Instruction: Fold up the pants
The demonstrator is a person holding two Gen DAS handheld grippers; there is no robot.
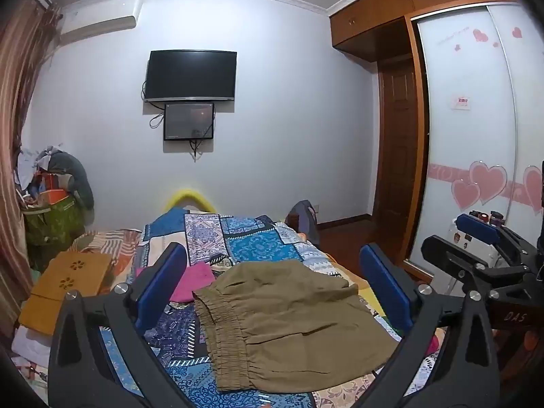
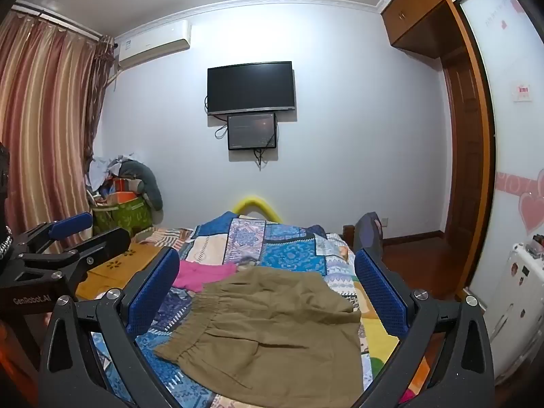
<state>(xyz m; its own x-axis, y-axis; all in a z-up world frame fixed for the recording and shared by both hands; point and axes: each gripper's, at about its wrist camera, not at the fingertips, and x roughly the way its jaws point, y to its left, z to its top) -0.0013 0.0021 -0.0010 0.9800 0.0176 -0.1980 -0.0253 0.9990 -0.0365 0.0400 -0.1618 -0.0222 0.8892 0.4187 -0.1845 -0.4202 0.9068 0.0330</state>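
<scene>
Both tongs are spread wide and hold nothing. The left tongs (image 1: 272, 278) and right tongs (image 2: 268, 282) hover above the near end of the bed (image 1: 258, 241), touching no cloth. Between their blue pads lie the pants (image 1: 285, 319), olive, folded flat on the quilt. "GenRobot.AI" reads on the left tongs' body, "DAS" on the right's. Farther left lies a pink cloth (image 1: 195, 280).
</scene>
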